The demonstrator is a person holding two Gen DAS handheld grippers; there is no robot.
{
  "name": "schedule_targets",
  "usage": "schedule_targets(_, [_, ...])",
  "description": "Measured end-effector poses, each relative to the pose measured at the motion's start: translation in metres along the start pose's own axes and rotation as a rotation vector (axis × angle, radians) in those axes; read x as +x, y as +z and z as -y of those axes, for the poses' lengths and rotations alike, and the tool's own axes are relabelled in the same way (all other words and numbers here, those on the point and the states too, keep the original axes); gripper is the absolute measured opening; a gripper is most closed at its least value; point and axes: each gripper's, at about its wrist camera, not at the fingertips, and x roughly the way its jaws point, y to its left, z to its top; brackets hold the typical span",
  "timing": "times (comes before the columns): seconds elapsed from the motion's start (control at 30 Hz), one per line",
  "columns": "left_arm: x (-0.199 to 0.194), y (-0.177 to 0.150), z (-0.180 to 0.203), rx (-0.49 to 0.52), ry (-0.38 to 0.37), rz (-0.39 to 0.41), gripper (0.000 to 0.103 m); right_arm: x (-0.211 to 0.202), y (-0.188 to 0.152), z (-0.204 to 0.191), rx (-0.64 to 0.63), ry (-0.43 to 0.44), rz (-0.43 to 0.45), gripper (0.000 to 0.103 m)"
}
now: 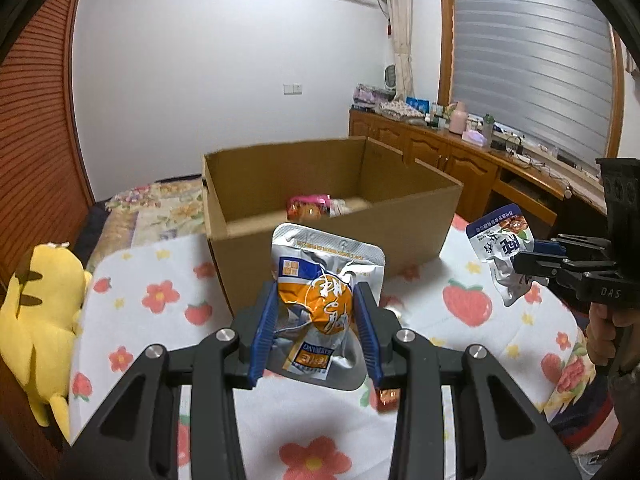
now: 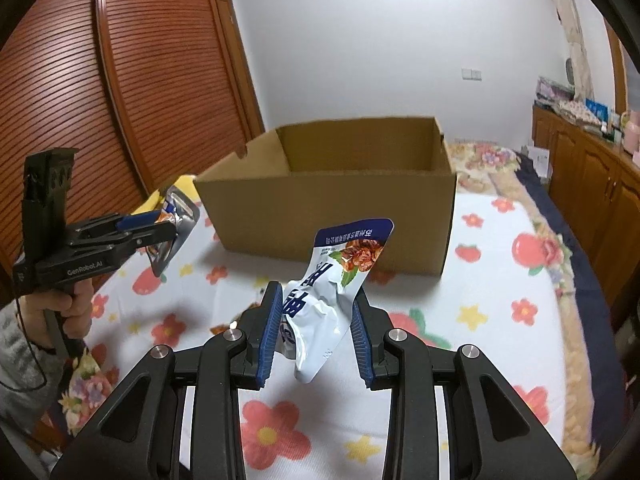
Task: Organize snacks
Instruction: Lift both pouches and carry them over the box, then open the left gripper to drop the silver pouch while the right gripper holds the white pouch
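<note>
Tilting both claws downward above the flowered bedspread [image 1: 168, 272], I have my left claw [image 1: 316, 320] clamped on a silver and orange snack packet [image 1: 320, 300] and my right claw [image 2: 316, 324] clamped on a white and blue snack packet [image 2: 332, 292]. Both packets hang clear of the bedspread, just before the open cardboard box [image 1: 340, 216], which holds a pink packet [image 1: 308, 206].

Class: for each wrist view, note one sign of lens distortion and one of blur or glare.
Left wrist view: wardrobe bows at the edge; foil snack pouch glints. Right wrist view: wardrobe doors curve; cardboard box rim is slightly soft.
</note>
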Motion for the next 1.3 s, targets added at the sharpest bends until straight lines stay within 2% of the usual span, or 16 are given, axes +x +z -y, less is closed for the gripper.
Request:
schedule_targets(0.27, [-0.001, 0.024, -0.003, 0.008, 0.022, 0.044, 0.037, -0.001, 0.026, -0.001, -0.036, -0.017, 0.034, 0.032])
schedule_targets(0.6, [0.004, 0.054, -0.013, -0.029, 0.018, 0.077, 0.037, 0.010, 0.060, 0.004, -0.067, -0.057, 0.070, 0.032])
schedule_targets(0.77, [0.008, 0.062, -0.015, -0.013, 0.045, 0.081, 0.037, 0.016, 0.072, 0.008, -0.073, -0.063, 0.076, 0.032])
schedule_targets(1.07, [0.037, 0.071, -0.028, -0.040, 0.102, 0.036, 0.037, 0.034, 0.083, 0.020, -0.055, -0.079, 0.057, 0.032])
schedule_targets(1.3, [0.065, 0.081, -0.040, -0.089, 0.114, -0.018, 0.037, 0.057, 0.095, 0.028, -0.044, -0.107, 0.027, 0.031])
